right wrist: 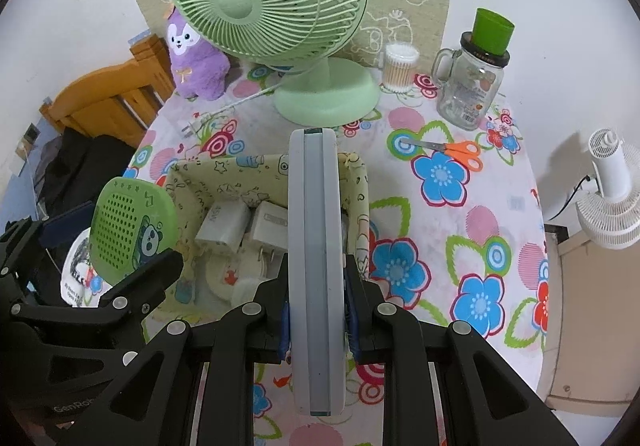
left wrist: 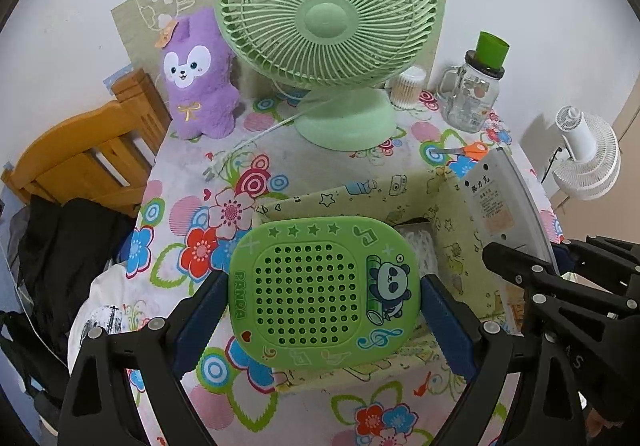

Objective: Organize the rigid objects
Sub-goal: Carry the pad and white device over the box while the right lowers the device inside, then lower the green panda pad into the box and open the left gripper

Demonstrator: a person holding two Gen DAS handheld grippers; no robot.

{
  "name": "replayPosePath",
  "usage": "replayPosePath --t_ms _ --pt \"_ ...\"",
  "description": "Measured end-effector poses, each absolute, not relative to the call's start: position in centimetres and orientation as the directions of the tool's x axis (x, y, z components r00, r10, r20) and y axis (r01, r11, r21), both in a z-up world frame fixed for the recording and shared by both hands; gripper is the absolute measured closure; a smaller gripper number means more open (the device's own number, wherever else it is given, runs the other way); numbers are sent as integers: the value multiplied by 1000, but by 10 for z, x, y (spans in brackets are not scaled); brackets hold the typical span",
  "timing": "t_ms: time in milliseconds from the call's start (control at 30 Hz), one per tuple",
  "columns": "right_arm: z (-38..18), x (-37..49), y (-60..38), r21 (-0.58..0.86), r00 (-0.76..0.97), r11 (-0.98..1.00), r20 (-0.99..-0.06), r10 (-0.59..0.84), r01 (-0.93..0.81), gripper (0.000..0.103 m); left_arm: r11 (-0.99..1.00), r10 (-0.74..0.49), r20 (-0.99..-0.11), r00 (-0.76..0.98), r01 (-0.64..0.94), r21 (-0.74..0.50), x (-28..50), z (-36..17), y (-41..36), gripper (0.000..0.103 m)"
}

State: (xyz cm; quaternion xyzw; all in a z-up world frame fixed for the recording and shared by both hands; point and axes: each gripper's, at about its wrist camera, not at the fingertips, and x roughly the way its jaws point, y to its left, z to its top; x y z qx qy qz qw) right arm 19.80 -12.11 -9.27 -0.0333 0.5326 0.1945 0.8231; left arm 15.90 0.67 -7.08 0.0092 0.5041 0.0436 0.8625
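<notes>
L gripper (left wrist: 324, 310): wide, clamping green panda speaker (left wrist: 324, 290). R gripper (right wrist: 316, 310): narrow, clamping grey remote (right wrist: 316, 246) edge-on, both over fabric box (right wrist: 192, 182).

Left tongs (left wrist: 324, 300) clamping green panda case (left wrist: 324, 292) over fabric box (left wrist: 400, 206), green fan (left wrist: 332, 30) behind box, remote (left wrist: 500, 202) at box's right

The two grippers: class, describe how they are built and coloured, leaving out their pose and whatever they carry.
Both are matte black plastic frames with open triangular struts joined by round silver screw heads. The left gripper has dark blue ribbed pads on its fingers; the right gripper shows brighter blue pads. Pale lettering is printed on the left gripper's body, only partly readable. No cables or sleeves show.
</notes>
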Motion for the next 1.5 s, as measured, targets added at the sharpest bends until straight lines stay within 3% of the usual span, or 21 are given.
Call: replayPosePath --t_ms 733,1067,1267,1333,1500 --pt "-156 230 -98 162 246 937 -938 244 -311 79 997 69 -909 411 -66 46 177 -112 25 8" --pt "-157 232 -90 118 274 943 -939 208 -312 78 997 56 -914 401 -71 30 180 -119 33 8" --pt "-143 226 -89 95 275 934 -941 197 -343 65 997 50 -916 397 -72 24 179 -118 35 8" --pt "-135 221 -92 69 307 935 -934 184 -348 55 997 44 -917 396 -74 16 178 -117 35 8" --pt "-125 215 -104 122 306 932 -923 233 -340 53 998 25 -913 407 -59 2 178 -114 33 8"
